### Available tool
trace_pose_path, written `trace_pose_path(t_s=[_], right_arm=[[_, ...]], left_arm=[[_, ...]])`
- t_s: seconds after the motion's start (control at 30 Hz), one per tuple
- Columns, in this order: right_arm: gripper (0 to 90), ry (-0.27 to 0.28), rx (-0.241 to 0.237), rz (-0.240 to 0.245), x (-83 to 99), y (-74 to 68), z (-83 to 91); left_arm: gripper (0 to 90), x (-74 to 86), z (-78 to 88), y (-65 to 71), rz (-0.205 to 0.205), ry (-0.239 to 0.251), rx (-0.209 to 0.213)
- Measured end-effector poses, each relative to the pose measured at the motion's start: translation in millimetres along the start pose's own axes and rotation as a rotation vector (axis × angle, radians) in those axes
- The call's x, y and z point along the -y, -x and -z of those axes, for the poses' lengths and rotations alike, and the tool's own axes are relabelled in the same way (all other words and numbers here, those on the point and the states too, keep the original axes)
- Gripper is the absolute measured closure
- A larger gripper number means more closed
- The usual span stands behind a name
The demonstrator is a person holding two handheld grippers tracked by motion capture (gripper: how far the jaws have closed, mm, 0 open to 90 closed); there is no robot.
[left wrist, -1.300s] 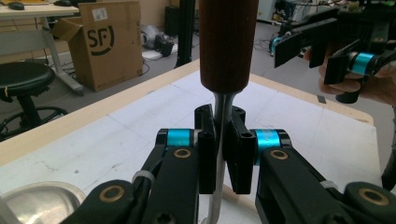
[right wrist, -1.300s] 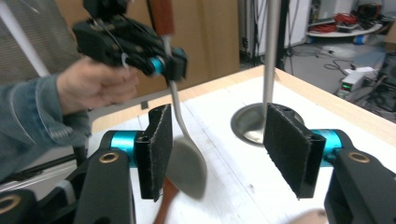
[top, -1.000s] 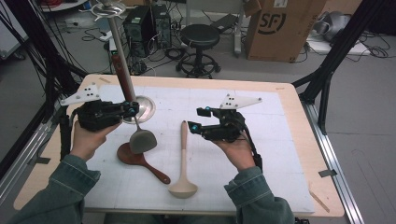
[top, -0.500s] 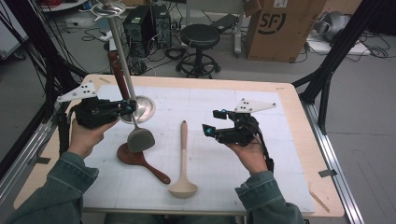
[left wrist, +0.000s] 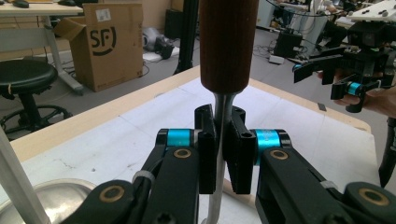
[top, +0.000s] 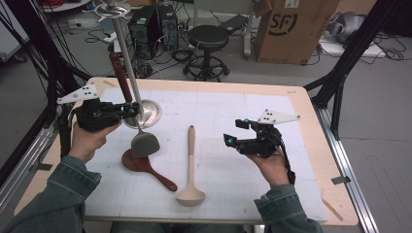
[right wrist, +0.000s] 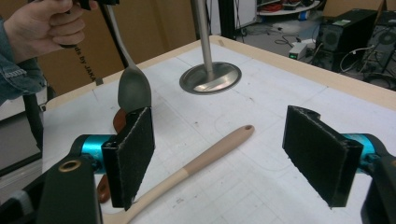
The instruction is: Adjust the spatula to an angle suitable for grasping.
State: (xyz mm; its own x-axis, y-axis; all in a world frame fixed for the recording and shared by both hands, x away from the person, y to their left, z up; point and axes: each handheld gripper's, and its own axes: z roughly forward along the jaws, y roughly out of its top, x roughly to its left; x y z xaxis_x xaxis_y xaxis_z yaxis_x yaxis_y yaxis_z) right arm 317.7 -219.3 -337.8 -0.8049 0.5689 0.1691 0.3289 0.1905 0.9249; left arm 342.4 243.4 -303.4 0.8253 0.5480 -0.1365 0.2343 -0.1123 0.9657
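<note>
Here the left gripper (top: 127, 110) is clamped tight on the thin metal neck of the grey spatula with a dark wooden handle (top: 144, 143), holding it upright, blade hanging just above the table beside the steel rack pole on its round base (top: 145, 112), probably so the handle end can go up to the rack's hooks. The right gripper (top: 232, 138) has just been opening; its jaws stand wide, nothing between them, hovering right of the pale wooden ladle (top: 190, 165) lying flat on the white mat (top: 233, 184). The reddish-brown wooden spoon (top: 145, 165) lies under the spatula blade, untouched.
</note>
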Motion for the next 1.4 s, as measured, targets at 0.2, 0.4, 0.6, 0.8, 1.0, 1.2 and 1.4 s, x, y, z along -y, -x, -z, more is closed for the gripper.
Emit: trace_pose_path(t_s=[0.2,0.4,0.6,0.8,1.0,1.2,1.4], right_arm=[[21.1,-0.011,0.013,-0.008,11.1,1.8,5.1],[19.4,-0.016,0.027,-0.016,19.8,3.9,10.3],[18.5,-0.014,0.046,-0.019,23.1,3.7,13.8],[16.6,-0.021,0.066,-0.011,27.2,2.7,15.5],[15.5,-0.018,0.075,-0.009,31.7,3.6,18.4],[15.3,-0.021,0.078,-0.011,35.8,3.8,20.6],[14.2,-0.024,0.086,-0.007,40.5,4.3,22.6]], left_arm=[[83.9,-0.1,0.2,0.3,-0.002,-0.003,0.001],[83.9,-0.1,0.1,0.3,-0.004,-0.003,0.005],[83.9,-0.4,0.3,1.1,-0.002,0.001,0.004],[83.9,-1.8,2.7,-0.9,-0.003,0.005,0.003],[83.9,-4.5,4.0,-3.3,-0.001,0.008,-0.001],[83.9,-7.2,5.5,-4.4,-0.004,0.010,-0.002],[83.9,-8.5,6.8,-4.9,-0.004,0.007,-0.005]])
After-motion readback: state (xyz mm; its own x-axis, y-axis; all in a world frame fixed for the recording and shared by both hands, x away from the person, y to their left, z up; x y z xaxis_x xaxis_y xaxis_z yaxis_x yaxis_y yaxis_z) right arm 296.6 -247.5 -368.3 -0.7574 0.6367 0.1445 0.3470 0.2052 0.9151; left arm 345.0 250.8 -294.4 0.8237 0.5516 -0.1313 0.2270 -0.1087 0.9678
